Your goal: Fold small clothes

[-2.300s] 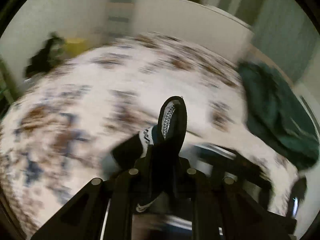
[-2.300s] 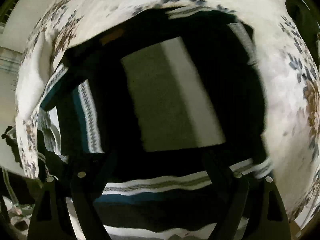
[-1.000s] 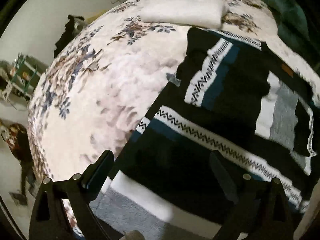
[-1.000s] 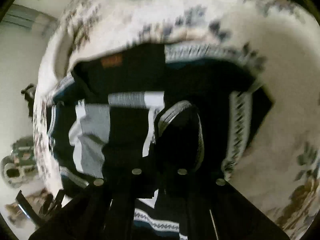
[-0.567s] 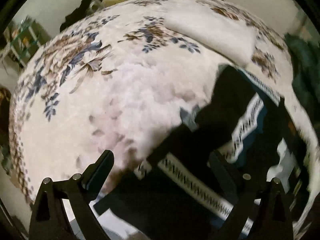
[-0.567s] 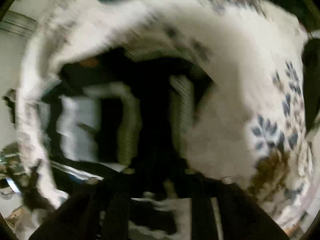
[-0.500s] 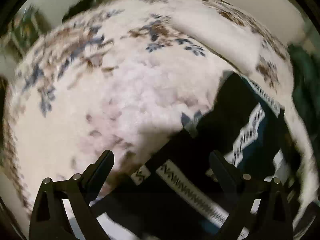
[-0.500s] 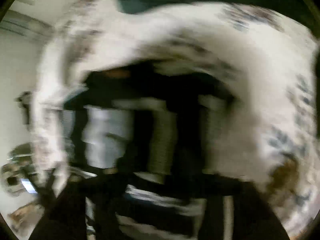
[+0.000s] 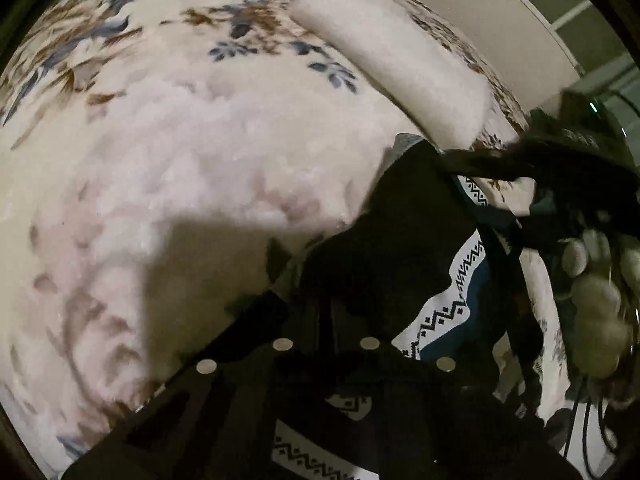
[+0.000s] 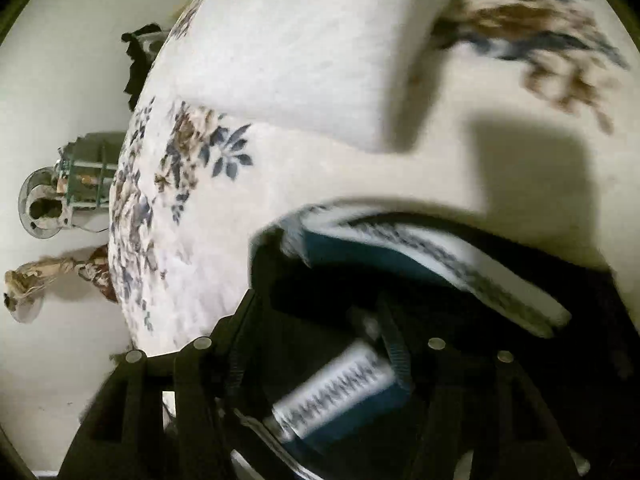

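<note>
The dark sweater (image 9: 420, 248), banded in white zigzag and teal, lay on the floral blanket (image 9: 180, 152) covering the bed, just below a folded white towel (image 9: 400, 64). The left gripper (image 9: 326, 280) was clamped shut on a black edge of the sweater, fingers pressed together with the knit bunched between them. The right gripper (image 10: 340, 320) hovered over the far side of the same garment, its jaws closing with patterned knit lying between them; from the blurred right wrist view I couldn't tell whether the pads were pressing on it yet. In the left wrist view the person's hand (image 9: 596, 304) showed at the far right, gripping that tool. It looked like the pick-up ahead of a fold. Next, I judged, both edges would need lifting together and carrying across evenly, keeping the knit taut so it wouldn't sag.
</note>
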A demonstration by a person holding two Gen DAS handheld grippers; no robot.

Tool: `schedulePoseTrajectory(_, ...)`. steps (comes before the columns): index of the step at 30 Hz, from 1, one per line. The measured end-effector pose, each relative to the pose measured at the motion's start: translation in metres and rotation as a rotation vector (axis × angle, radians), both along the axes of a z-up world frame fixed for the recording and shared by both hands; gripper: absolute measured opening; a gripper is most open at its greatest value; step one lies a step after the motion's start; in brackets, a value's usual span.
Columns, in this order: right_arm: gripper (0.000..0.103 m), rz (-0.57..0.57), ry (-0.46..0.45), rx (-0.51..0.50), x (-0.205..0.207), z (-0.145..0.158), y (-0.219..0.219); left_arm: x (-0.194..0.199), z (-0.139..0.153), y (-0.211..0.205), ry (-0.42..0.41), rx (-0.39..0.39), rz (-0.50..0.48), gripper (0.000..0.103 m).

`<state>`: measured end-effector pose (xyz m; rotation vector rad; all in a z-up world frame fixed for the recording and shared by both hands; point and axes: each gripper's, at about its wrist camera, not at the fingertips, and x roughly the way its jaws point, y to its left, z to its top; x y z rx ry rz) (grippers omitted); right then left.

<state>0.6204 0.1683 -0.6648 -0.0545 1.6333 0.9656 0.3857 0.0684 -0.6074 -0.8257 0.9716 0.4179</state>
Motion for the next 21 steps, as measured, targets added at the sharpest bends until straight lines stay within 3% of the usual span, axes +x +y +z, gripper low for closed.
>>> schedulePoseTrajectory(1,0.004,-0.003,-0.026,-0.007,-0.001,0.002,0.004,-0.001,0.001,-0.001,-0.007,0.003,-0.002,0.002)
schedulePoseTrajectory(4,0.003,-0.078,-0.073,0.023,0.005,0.014,-0.005,-0.01,0.002,0.001,-0.02,0.002,0.013,0.0)
schedulePoseTrajectory(8,0.003,-0.192,-0.127,-0.018,0.027,0.015,-0.02,-0.029,-0.006,0.012,-0.007,-0.037,0.066,0.0)
schedulePoseTrajectory(10,0.003,-0.194,-0.055,-0.036,0.036,0.001,-0.022,-0.031,-0.01,0.02,-0.012,-0.063,0.075,0.0)
schedulePoseTrajectory(12,0.004,-0.199,0.007,-0.06,0.039,-0.007,-0.024,-0.035,-0.013,0.027,-0.036,-0.156,0.09,0.0)
schedulePoseTrajectory(13,0.008,-0.221,0.021,-0.064,0.042,-0.007,-0.028,-0.037,-0.013,0.031,-0.041,-0.189,0.097,0.001)
schedulePoseTrajectory(15,0.025,-0.244,0.057,-0.038,0.045,-0.003,-0.037,-0.037,-0.017,0.037,-0.04,-0.289,0.123,0.008)
schedulePoseTrajectory(16,0.044,-0.249,0.061,-0.015,0.043,0.0,-0.041,-0.038,-0.018,0.039,-0.058,-0.335,0.138,0.016)
schedulePoseTrajectory(17,0.056,-0.246,0.062,-0.001,0.042,0.003,-0.045,-0.04,-0.018,0.04,-0.082,-0.365,0.152,0.021)
schedulePoseTrajectory(18,0.057,-0.242,0.057,0.0,0.04,0.005,-0.05,-0.041,-0.015,0.038,-0.105,-0.379,0.164,0.027)
schedulePoseTrajectory(21,0.057,-0.207,0.047,-0.014,0.033,0.007,-0.064,-0.038,-0.011,0.03,-0.128,-0.407,0.157,0.027)
